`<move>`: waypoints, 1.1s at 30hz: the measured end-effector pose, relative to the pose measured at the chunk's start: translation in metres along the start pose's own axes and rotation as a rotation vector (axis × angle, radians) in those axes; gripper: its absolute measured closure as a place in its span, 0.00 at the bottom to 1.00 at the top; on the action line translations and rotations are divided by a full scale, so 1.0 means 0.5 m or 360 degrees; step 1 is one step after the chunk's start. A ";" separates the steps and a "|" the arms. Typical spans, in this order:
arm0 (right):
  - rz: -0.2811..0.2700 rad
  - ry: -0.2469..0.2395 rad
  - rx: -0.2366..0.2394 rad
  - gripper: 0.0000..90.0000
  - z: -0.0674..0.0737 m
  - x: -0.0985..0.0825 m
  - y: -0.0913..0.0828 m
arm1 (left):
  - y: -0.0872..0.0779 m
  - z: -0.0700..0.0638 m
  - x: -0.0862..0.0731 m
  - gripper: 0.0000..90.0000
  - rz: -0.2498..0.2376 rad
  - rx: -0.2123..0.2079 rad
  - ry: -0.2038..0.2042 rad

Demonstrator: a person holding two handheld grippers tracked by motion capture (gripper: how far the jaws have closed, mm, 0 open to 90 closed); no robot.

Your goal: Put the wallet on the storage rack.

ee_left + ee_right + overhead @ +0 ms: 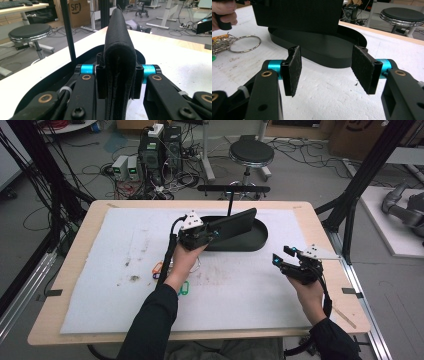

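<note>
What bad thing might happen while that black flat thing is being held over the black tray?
1. The left gripper pinches the black flat thing at one end only, so it might tilt or slip out over the black tray.
2. A thin black post stands at the tray's far side; swinging the flat thing could knock it.
3. The right gripper waits open beside the tray and might bump it if it moves in.
</note>
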State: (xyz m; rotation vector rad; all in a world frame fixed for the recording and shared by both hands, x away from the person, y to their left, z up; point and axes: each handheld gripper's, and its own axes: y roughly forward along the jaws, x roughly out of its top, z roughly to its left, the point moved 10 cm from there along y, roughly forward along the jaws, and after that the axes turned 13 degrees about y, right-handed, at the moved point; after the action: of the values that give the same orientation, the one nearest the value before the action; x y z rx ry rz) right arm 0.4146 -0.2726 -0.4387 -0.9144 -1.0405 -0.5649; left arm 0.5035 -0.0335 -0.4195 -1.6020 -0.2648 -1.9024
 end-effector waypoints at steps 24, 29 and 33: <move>0.0009 -0.0003 0.0004 0.48 0.001 -0.001 0.002 | 0.054 0.015 -0.022 0.82 0.0046 0.0034 -0.0017; 0.0005 -0.0008 0.0005 0.48 0.002 -0.001 0.001 | 0.064 0.021 -0.032 0.82 0.0025 0.0051 -0.0032; 0.0010 -0.0010 0.0010 0.48 0.002 -0.002 0.001 | 0.069 0.023 -0.036 0.82 0.0020 0.0064 -0.0014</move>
State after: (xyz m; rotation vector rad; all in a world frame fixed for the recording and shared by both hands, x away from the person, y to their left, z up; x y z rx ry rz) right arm 0.4142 -0.2716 -0.4394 -0.9139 -1.0441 -0.5537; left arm 0.5337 -0.0483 -0.4417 -1.5825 -0.2938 -1.8693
